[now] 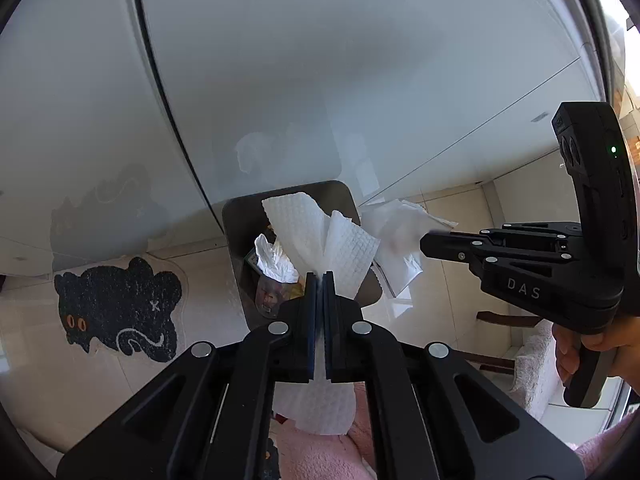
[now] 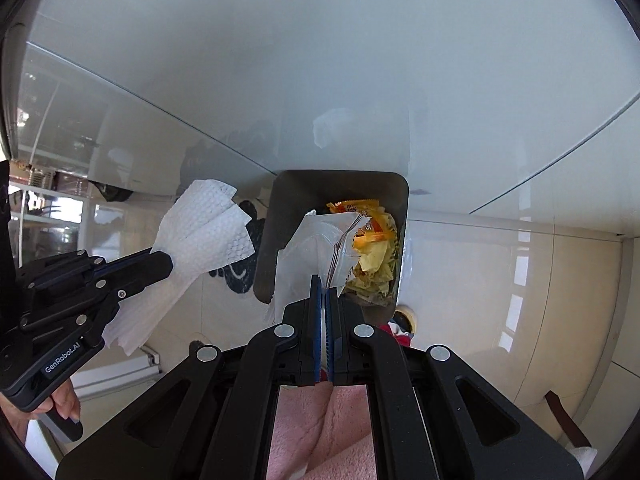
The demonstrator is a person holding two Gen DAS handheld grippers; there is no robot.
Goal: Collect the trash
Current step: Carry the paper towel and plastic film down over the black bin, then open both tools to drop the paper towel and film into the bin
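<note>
Embossed white paper towel (image 1: 320, 236) (creased, fanned)

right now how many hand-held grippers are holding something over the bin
2. The left hand-held gripper pinches a paper towel and the right hand-held gripper pinches a clear bag, both above the bin.

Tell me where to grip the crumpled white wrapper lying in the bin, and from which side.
Pinch the crumpled white wrapper by its raised upper folds, coming straight down through the bin opening. The walls block any sideways approach, and the folds stand above the other litter.
</note>
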